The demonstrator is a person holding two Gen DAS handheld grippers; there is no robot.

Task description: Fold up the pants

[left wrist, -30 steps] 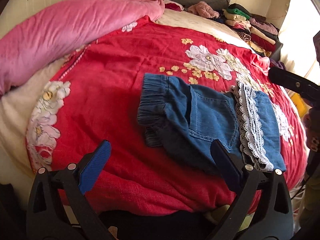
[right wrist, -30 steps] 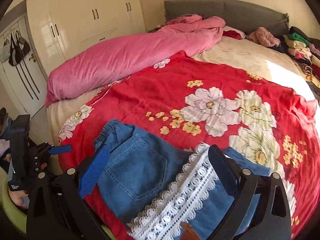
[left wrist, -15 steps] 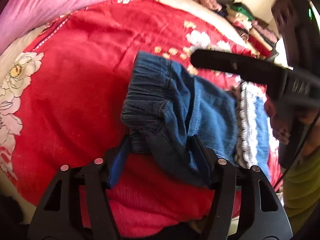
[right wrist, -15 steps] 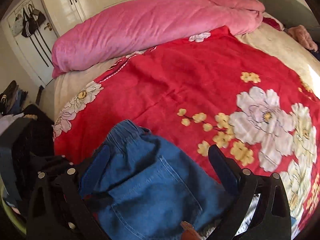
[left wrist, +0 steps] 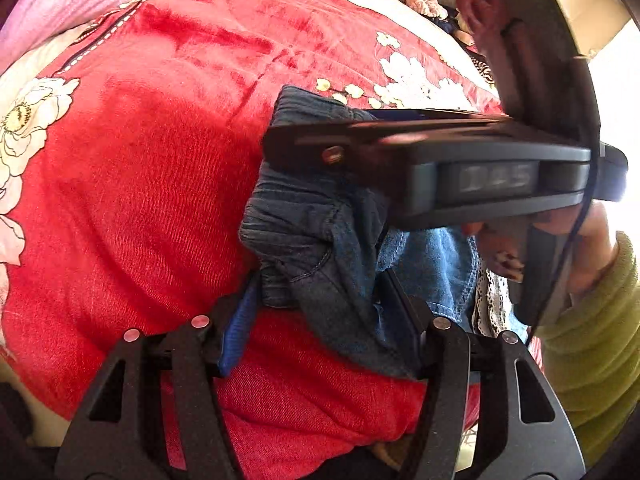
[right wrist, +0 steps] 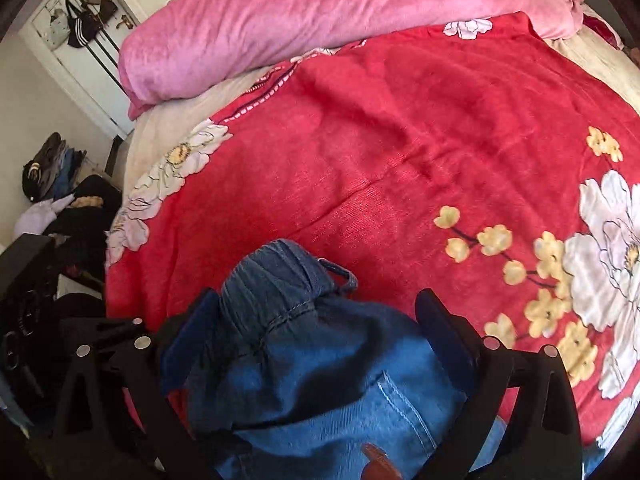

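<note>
1. The small blue denim pants [left wrist: 320, 240] with an elastic waistband are lying on the red flowered plush blanket [left wrist: 140, 200] covering the bed, near its close edge.
2. In the left wrist view, the left gripper [left wrist: 320, 312] is holding its jaws closed on the bunched waistband corner of the pants, with the blue pads pressing the dark denim from both sides.
3. That same view is showing the right gripper [left wrist: 400, 148] reaching across the pants from the right, carried by a hand [left wrist: 580, 248] in a green fleece sleeve [left wrist: 600, 320]; the white lace trim [left wrist: 490, 304] is peeking out beside it.
4. The right wrist view is showing what the left one hides: the right gripper [right wrist: 320, 320] is keeping its jaws wide, straddling the waistband [right wrist: 280, 280] without pressing it.
5. Only the right wrist view is taking in the rolled pink fleece quilt [right wrist: 320, 20] along the bed's far side and the bags hanging on the white door [right wrist: 80, 20].
</note>
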